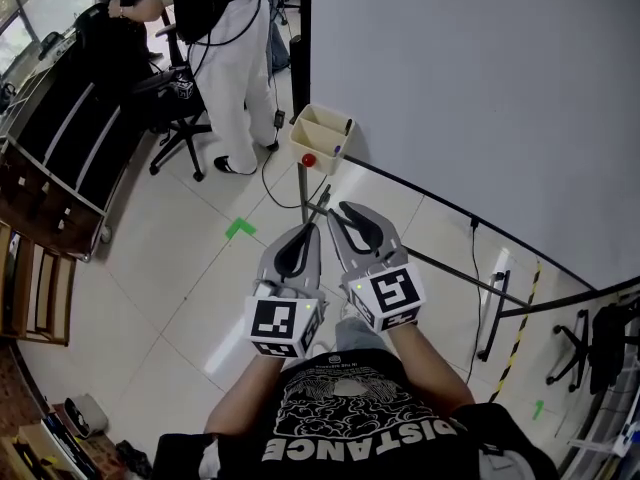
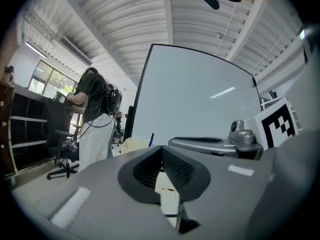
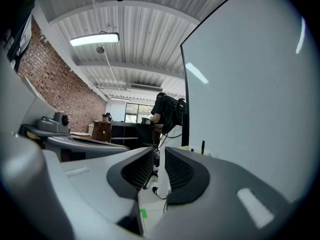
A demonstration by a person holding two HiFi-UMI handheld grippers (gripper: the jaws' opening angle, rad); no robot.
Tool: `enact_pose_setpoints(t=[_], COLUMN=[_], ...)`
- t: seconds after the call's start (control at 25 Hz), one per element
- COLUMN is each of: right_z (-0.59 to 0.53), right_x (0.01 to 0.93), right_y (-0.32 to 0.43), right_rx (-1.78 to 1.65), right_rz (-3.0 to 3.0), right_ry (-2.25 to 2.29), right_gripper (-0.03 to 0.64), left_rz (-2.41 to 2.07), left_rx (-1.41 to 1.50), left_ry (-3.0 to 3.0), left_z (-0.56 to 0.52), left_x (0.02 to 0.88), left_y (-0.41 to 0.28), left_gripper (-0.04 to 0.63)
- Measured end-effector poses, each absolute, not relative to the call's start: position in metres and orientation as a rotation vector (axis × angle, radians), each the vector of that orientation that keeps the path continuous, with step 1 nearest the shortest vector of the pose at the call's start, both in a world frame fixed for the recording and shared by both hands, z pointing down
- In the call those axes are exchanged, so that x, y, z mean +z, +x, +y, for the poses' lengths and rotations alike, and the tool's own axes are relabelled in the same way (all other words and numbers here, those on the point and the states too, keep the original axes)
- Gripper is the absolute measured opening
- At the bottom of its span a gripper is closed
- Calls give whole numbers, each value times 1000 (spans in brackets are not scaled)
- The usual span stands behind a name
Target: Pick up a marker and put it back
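Whiteboard filled the right side. A person in white trousers stood far left beside an office chair. Left tool had its jaws pressed together and empty; right tool had its jaws slightly spread, with nothing between them. Both were level, side by side, apart from the beige box at the board's lower left corner. A dark marker stood in that box, untouched.

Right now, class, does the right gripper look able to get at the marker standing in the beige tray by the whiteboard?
Probably yes, once moved closer. The right gripper, jaws slightly apart and empty, points toward the marker in the beige tray; nothing seems to block the way, though the tray is some way off.
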State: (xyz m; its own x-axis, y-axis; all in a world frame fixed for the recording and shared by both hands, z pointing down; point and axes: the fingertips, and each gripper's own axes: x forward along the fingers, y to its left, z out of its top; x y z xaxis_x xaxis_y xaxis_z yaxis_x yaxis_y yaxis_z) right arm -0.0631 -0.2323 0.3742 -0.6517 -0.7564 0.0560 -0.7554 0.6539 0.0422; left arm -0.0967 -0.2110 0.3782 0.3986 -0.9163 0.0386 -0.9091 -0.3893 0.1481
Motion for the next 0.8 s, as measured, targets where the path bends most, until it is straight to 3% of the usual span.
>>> enact_pose_setpoints(t=[0.8], right_z=[-338], right_x=[396], right_y=[-52], right_rx=[6], right_rz=[-2793], right_ry=[1260], right_gripper=[109], left_rz=[-1702], left_rx=[-29], left_ry=[2474], left_z=[-296], left_x=[384], left_y=[-83], left_gripper=[0])
